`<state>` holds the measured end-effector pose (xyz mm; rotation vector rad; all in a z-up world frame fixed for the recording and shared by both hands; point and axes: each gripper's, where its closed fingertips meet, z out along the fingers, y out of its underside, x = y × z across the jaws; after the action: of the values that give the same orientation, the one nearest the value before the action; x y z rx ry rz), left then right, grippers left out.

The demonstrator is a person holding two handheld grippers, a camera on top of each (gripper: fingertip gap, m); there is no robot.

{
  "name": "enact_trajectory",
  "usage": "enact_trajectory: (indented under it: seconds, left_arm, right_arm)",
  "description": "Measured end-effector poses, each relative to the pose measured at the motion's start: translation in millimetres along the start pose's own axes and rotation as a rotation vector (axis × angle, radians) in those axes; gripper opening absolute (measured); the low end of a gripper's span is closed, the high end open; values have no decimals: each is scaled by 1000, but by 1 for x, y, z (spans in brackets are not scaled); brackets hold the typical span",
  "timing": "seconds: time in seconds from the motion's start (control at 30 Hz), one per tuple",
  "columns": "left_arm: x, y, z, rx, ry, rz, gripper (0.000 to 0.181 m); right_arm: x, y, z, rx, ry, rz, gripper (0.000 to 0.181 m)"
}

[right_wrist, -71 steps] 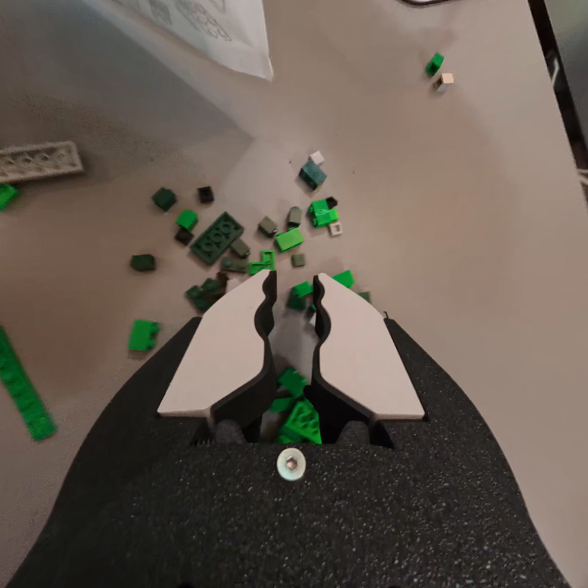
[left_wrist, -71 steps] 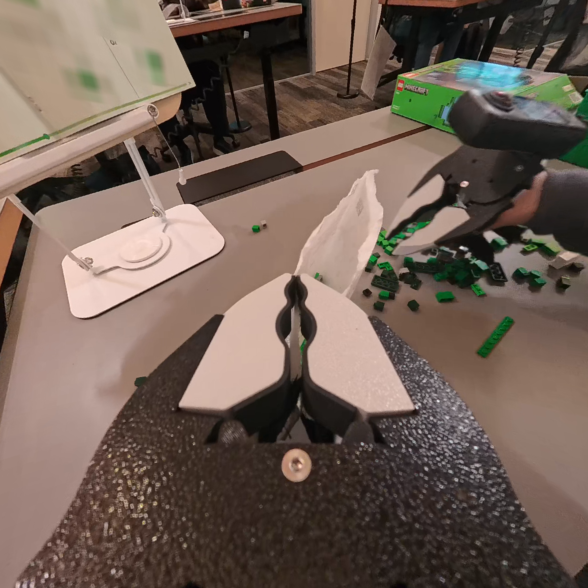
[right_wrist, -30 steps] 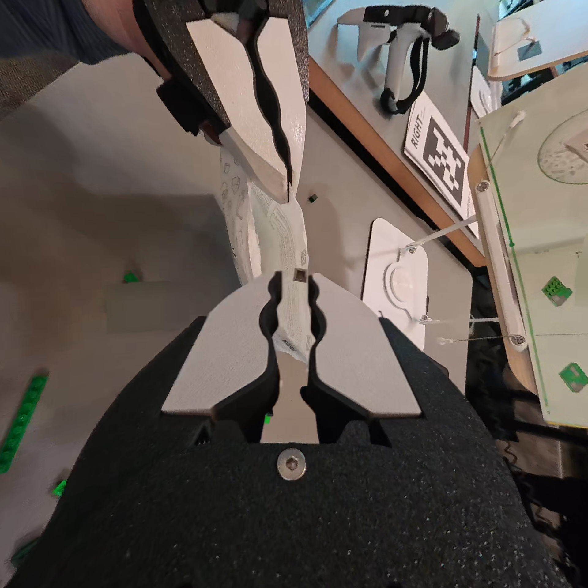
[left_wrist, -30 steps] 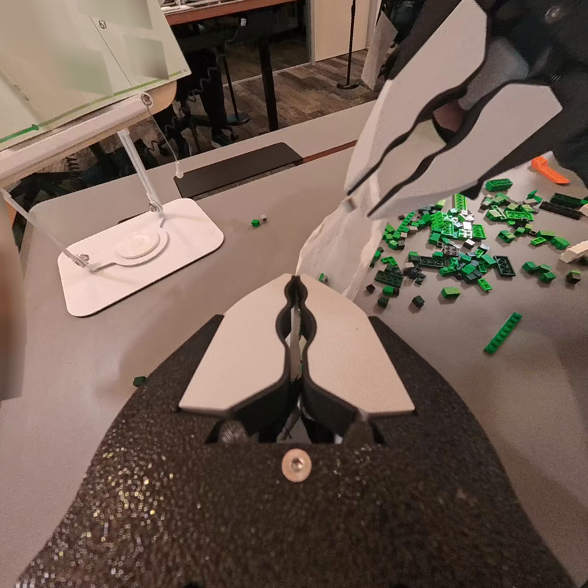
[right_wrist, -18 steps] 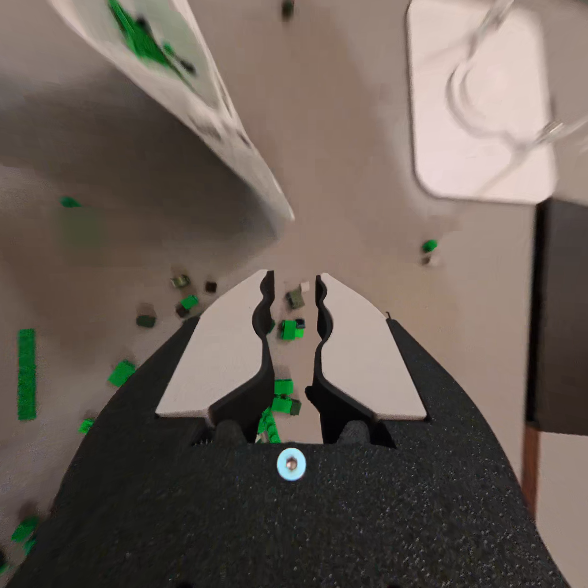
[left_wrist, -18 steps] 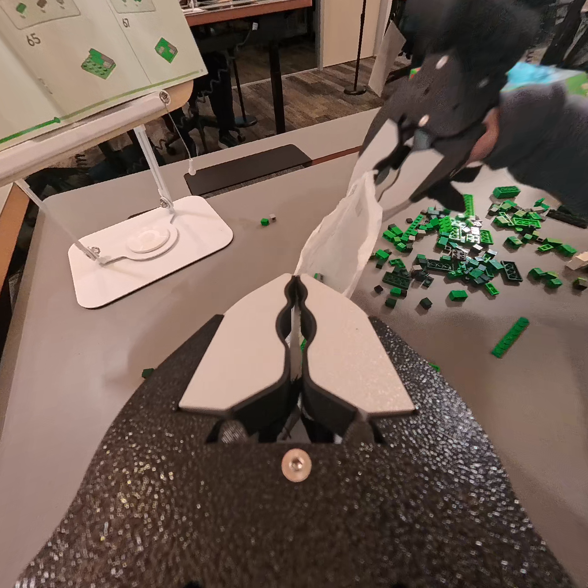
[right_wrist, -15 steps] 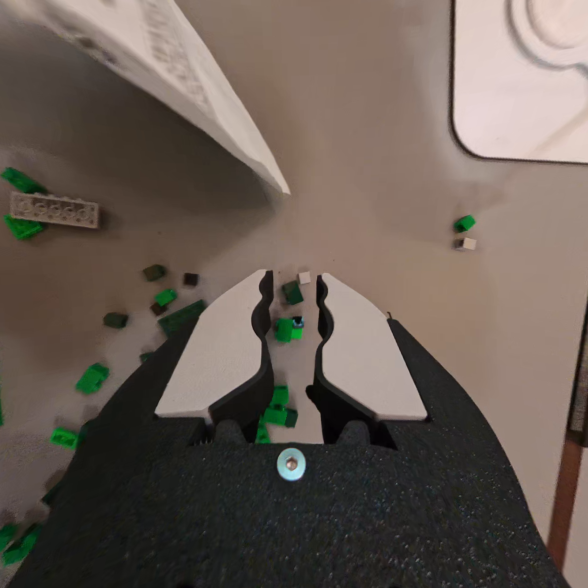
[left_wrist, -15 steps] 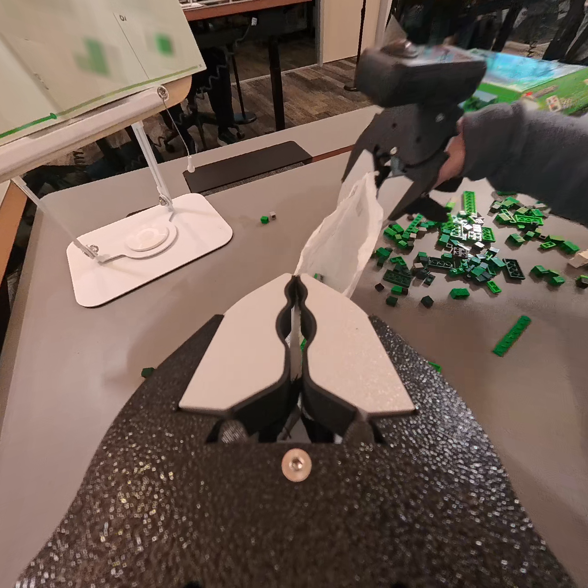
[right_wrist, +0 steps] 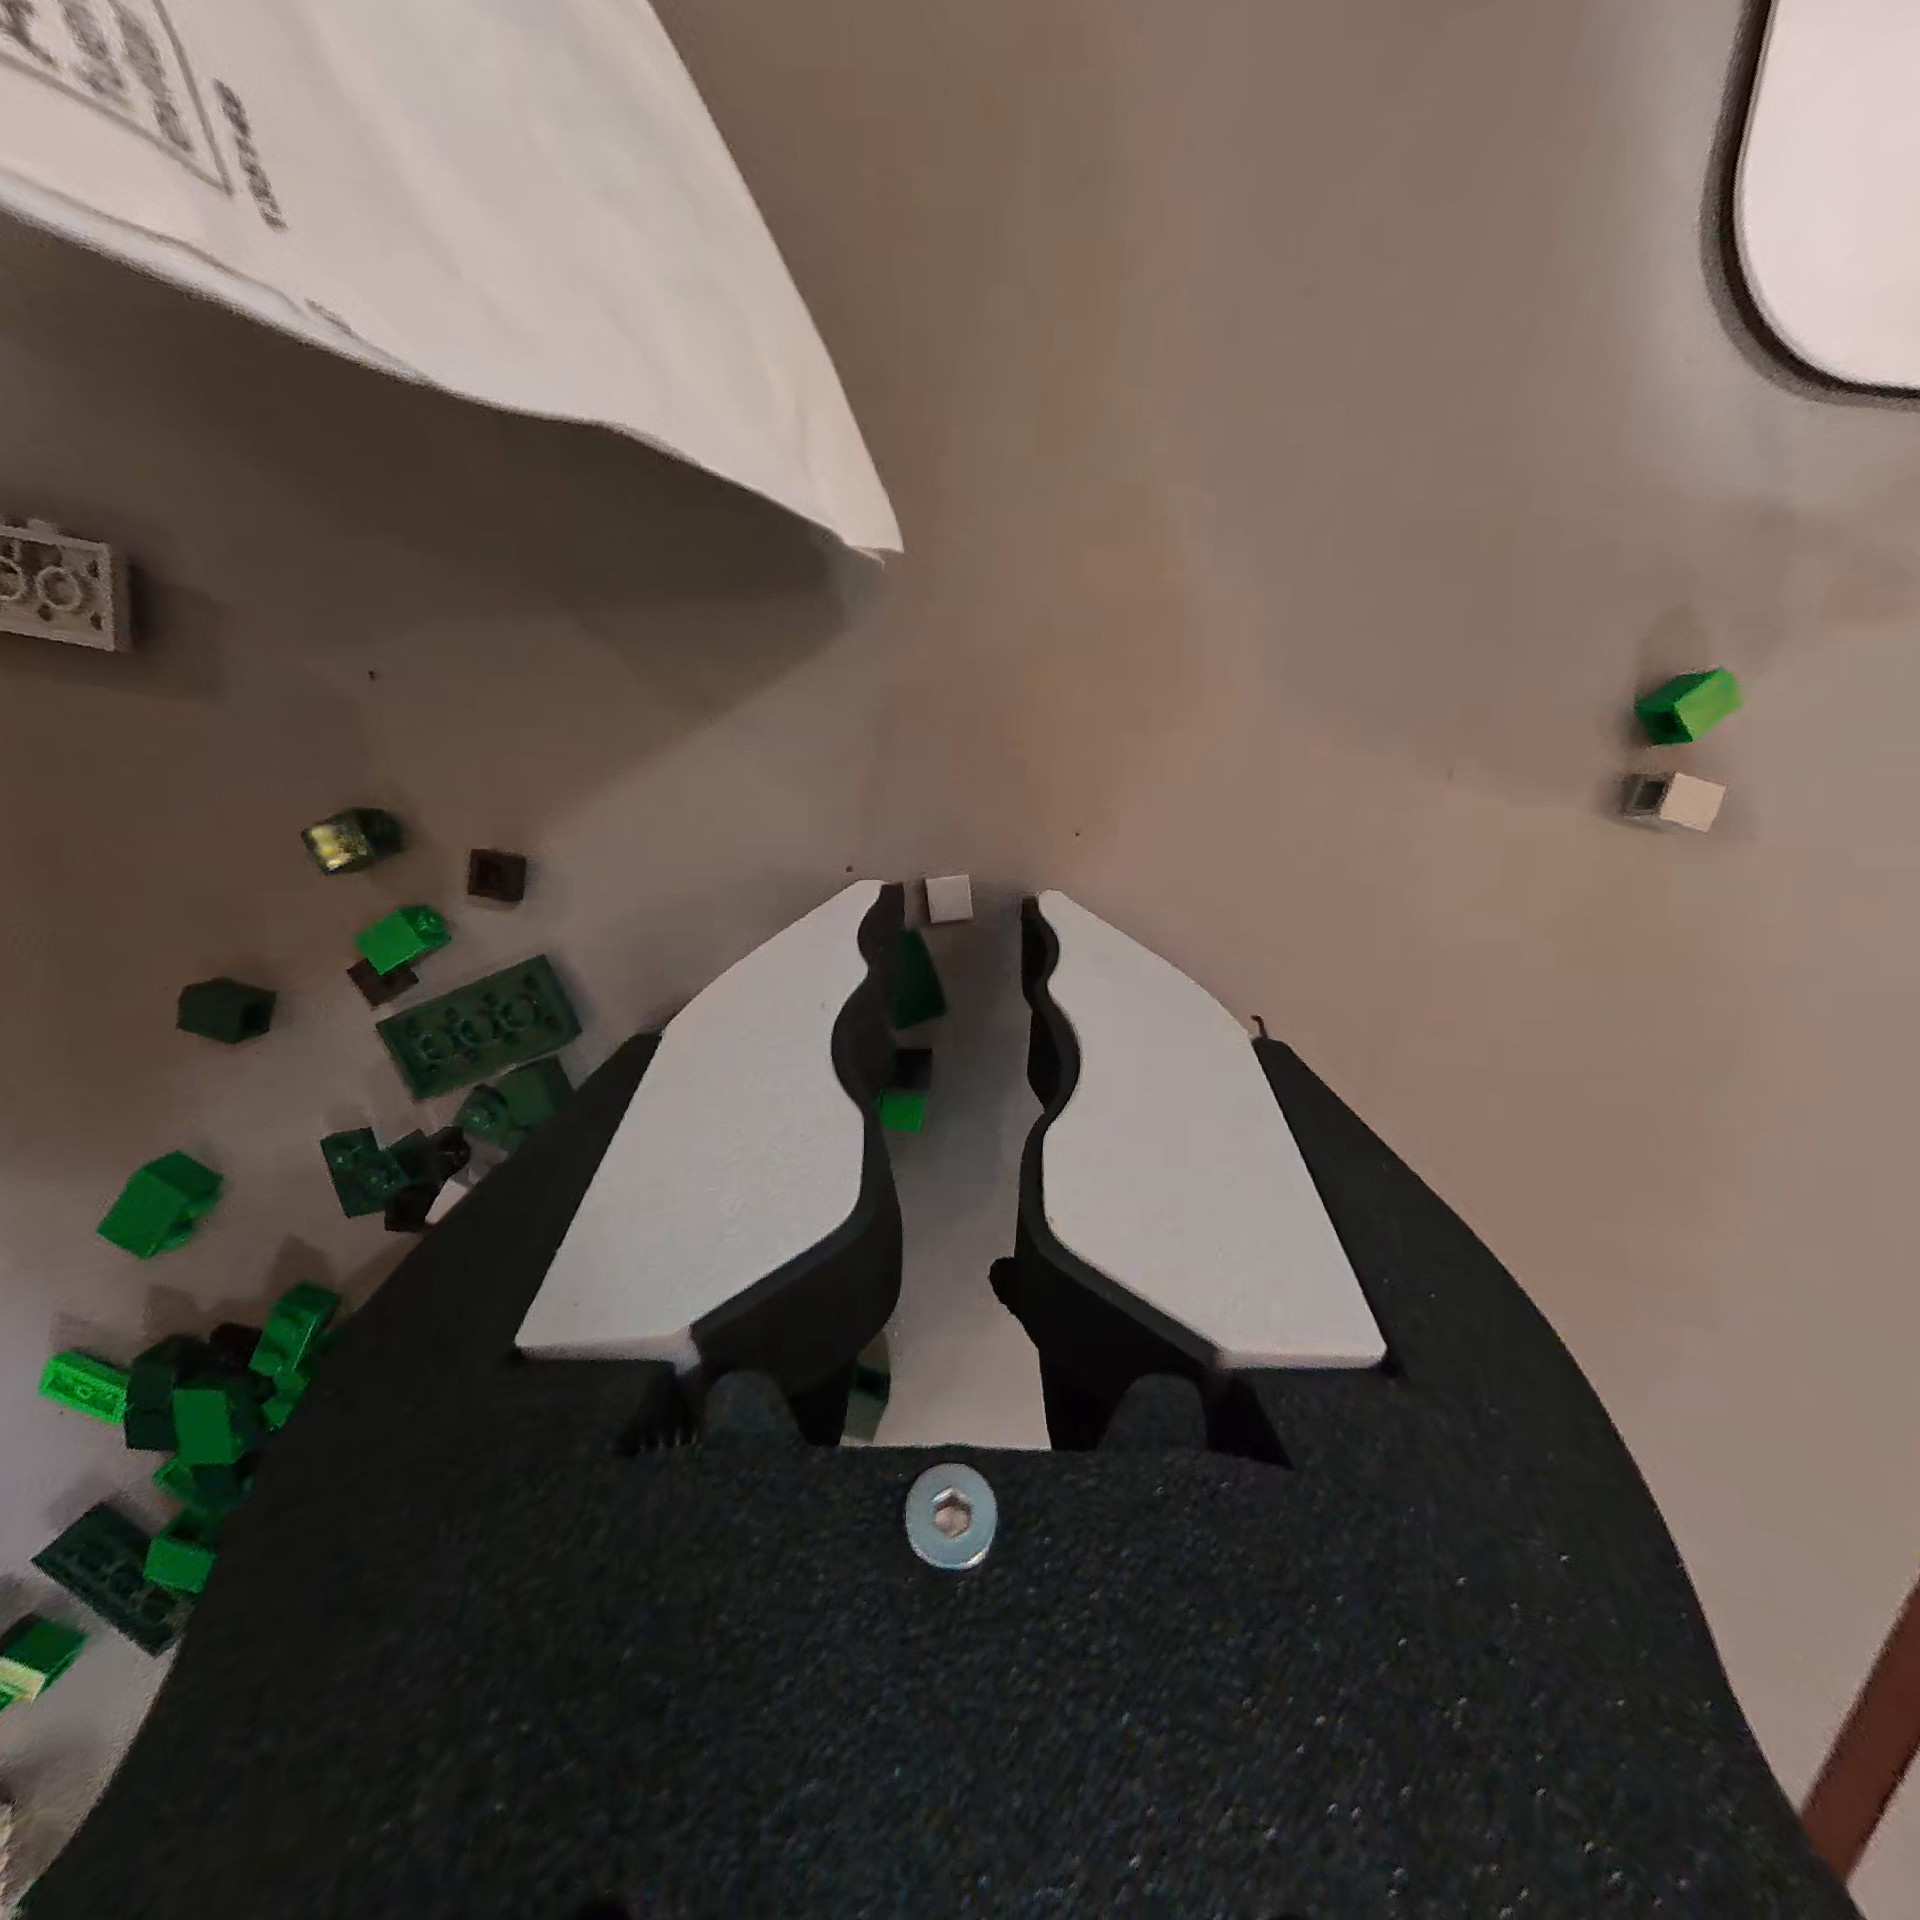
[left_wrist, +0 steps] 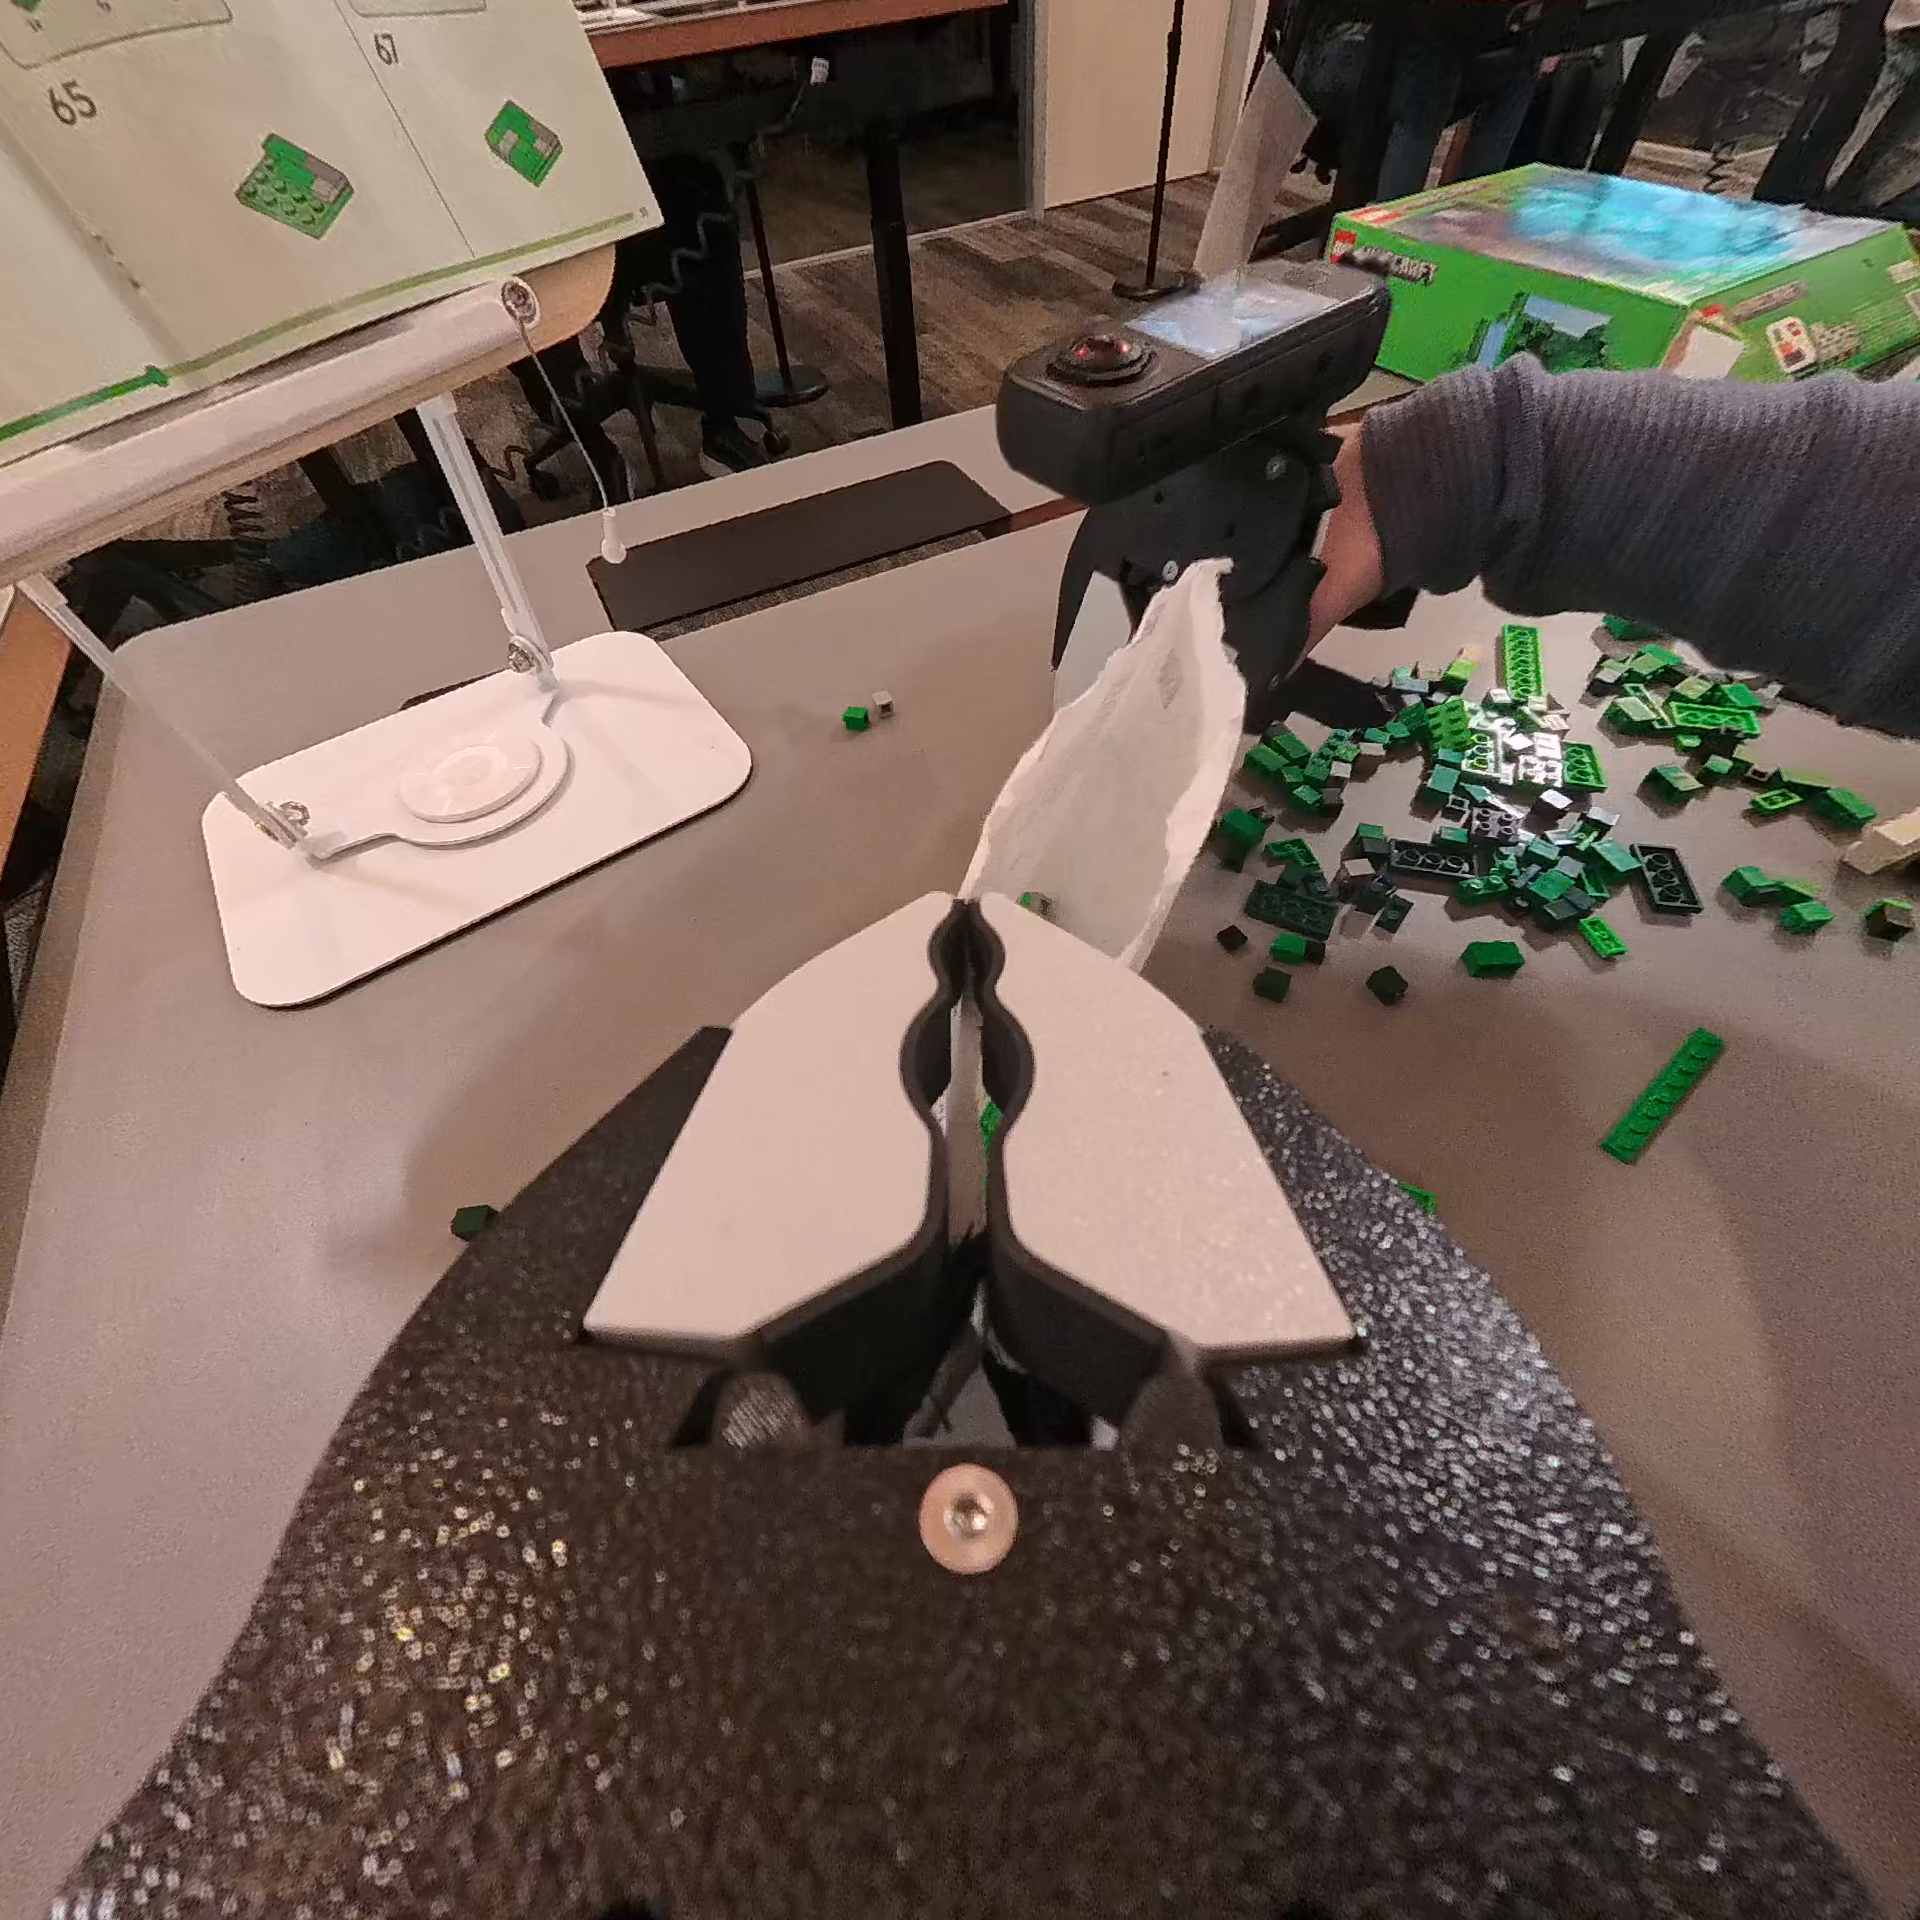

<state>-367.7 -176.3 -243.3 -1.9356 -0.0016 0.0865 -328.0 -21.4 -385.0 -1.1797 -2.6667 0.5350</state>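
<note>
My left gripper (left_wrist: 966, 920) is shut on the lower end of a white paper bag (left_wrist: 1117, 790) and holds it up above the grey table (left_wrist: 520, 1091); the bag's open top leans to the right. The bag also shows at the upper left of the right wrist view (right_wrist: 468, 260). My right gripper (right_wrist: 951, 899) is open and empty and points down at the table over the left edge of a scatter of green and dark bricks (right_wrist: 478, 1023). A small white brick (right_wrist: 948, 897) lies just past its tips. In the left wrist view the right gripper (left_wrist: 1195, 499) hangs behind the bag's top.
A white stand base (left_wrist: 468, 800) holds an open booklet (left_wrist: 291, 156) at the left. Many green bricks (left_wrist: 1507, 790) lie at the right, with a long green plate (left_wrist: 1662, 1091) nearer. A green box (left_wrist: 1621, 281) stands at the back right. Two small bricks (left_wrist: 868, 710) lie apart. The gap from one gripper's tips to the other's is roughly 20 centimeters. From my right tips it is roughly 20 centimeters to the long green plate (left_wrist: 1662, 1091); from my left, 25 centimeters.
My right gripper let go of the bag's top, which it gripped a second ago, and swung down over the bricks. My left gripper still holds the bag in place.
</note>
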Motion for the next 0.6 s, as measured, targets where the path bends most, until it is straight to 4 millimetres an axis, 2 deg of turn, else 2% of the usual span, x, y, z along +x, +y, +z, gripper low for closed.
enact_trajectory:
  seconds: [0.03, 0.1, 0.2, 0.27, 0.37, 0.5, 0.53, 0.6]
  left_arm:
    - [0, 0, 0, -1, 0, 1, 0]
    - [1, 0, 1, 0, 3, 3, 0]
    - [2, 0, 1, -1, 7, 5, 0]
    - [2, -1, 2, 0, 7, 3, 0]
    - [1, -1, 1, 2, 3, -3, 0]
    - [1, 0, 2, -1, 3, -12, 0]
    - [1, 1, 3, -3, 2, -12, 0]
    - [1, 1, 3, -6, 1, -10, 0]
  right_arm:
    - [0, -1, 1, 1, -6, 2, 20]
    - [0, -1, 2, -3, -6, -7, 7]
    - [-1, -1, -6, -3, 33, -45, 7]
    - [-3, -10, -26, 63, 85, -66, 6]
    - [-10, -29, -72, 188, 220, -115, 6]
    - [-40, -74, -136, 421, 363, -233, 6]
    - [-50, -87, -145, 462, 376, -280, 6]
    - [-70, -108, -149, 482, 379, -374, 6]
